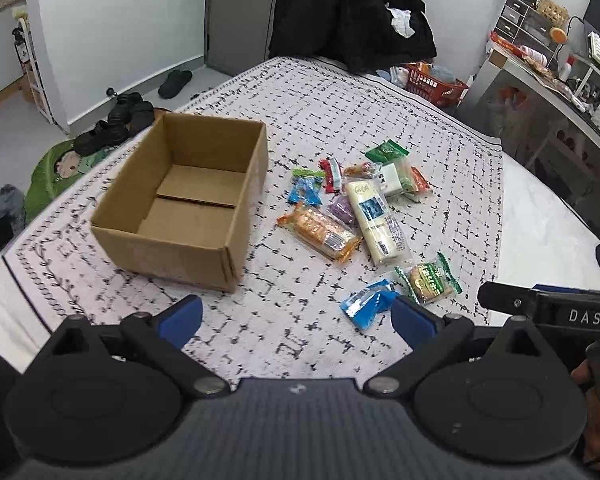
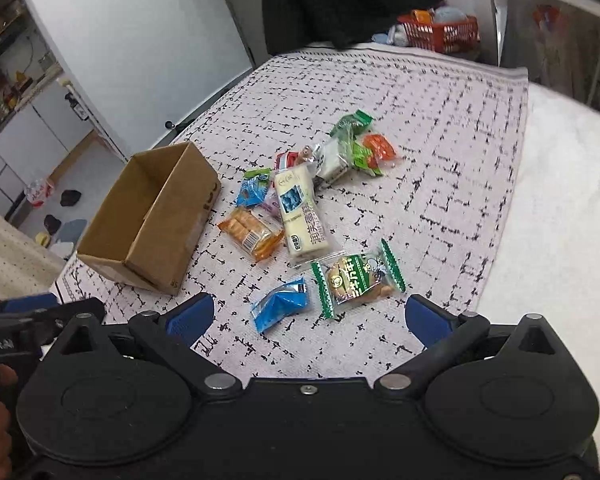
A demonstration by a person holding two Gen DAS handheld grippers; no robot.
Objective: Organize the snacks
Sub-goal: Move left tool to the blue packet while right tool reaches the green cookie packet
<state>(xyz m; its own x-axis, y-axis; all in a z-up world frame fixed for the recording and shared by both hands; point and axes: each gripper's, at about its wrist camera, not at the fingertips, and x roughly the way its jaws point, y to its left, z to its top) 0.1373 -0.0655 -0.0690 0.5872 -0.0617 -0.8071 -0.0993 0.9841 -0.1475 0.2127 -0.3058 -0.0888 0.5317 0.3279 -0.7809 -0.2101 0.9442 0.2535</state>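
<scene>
An open, empty cardboard box point(image 1: 188, 200) point(image 2: 152, 216) sits on a patterned cloth. Right of it lies a scatter of wrapped snacks: a long white pack point(image 1: 376, 220) point(image 2: 302, 212), an orange cracker pack point(image 1: 320, 232) point(image 2: 252, 234), a green-edged biscuit pack point(image 1: 428, 282) point(image 2: 356, 280), a blue pouch point(image 1: 366, 308) point(image 2: 280, 308) and several small ones behind. My left gripper point(image 1: 296, 318) is open and empty, near the blue pouch. My right gripper point(image 2: 310, 318) is open and empty, just short of the blue pouch and biscuit pack.
The patterned cloth point(image 1: 340, 100) covers a bed. Black clothing point(image 1: 352, 12) is piled at the far end beside a red basket point(image 1: 432, 80). A cluttered desk point(image 1: 560, 68) stands at the right. Shoes point(image 1: 116, 120) lie on the floor at the left.
</scene>
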